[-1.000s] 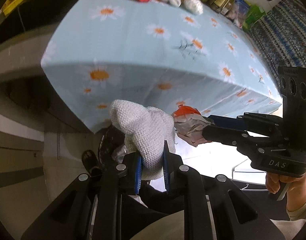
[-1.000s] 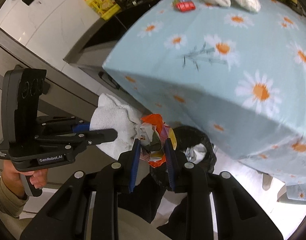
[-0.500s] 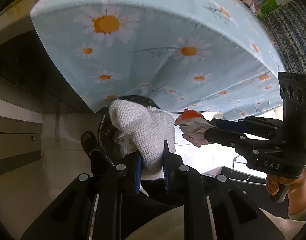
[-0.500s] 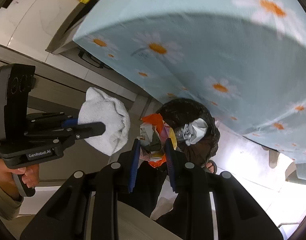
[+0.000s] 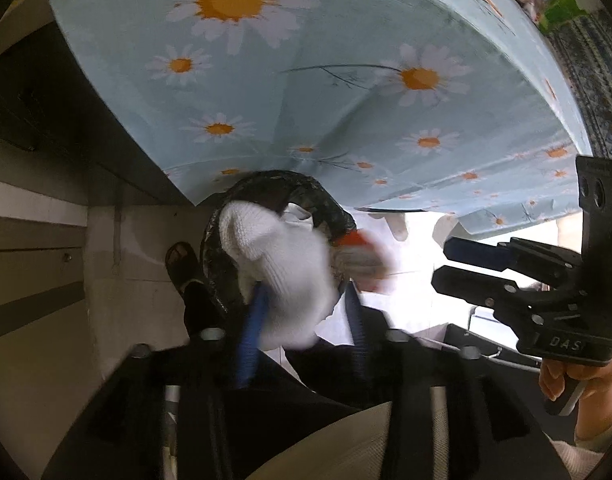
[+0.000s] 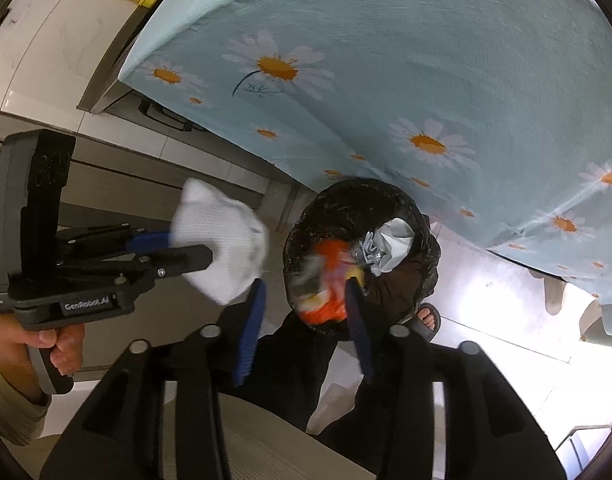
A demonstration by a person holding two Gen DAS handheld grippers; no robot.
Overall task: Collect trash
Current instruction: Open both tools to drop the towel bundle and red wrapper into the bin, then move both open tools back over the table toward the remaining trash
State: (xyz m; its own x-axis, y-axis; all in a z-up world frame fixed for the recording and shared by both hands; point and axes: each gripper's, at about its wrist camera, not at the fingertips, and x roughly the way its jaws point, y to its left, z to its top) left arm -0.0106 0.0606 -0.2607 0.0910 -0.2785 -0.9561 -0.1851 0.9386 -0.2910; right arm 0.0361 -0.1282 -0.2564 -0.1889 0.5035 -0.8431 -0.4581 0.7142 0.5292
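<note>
A: So how are the hands posed?
B: Both point steeply down over one black-lined bin (image 6: 362,252). Left gripper (image 5: 306,312), jaws opening, one white cloth (image 5: 281,264) loose between. Right gripper (image 6: 306,300), jaws opening, one orange wrapper (image 6: 326,280) falling binward.

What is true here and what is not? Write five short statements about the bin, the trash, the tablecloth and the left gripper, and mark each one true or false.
1. The bin is lined with a black bag. True.
2. The bin stands on top of the table. False: it stands on the floor, at the table's edge.
3. Crumpled silvery-white trash already lies in the bin. True.
4. The tablecloth is plain red. False: it is light blue with daisies.
5. The white knitted cloth is between the fingers of the left gripper. True. The jaws are opening around it.
</note>
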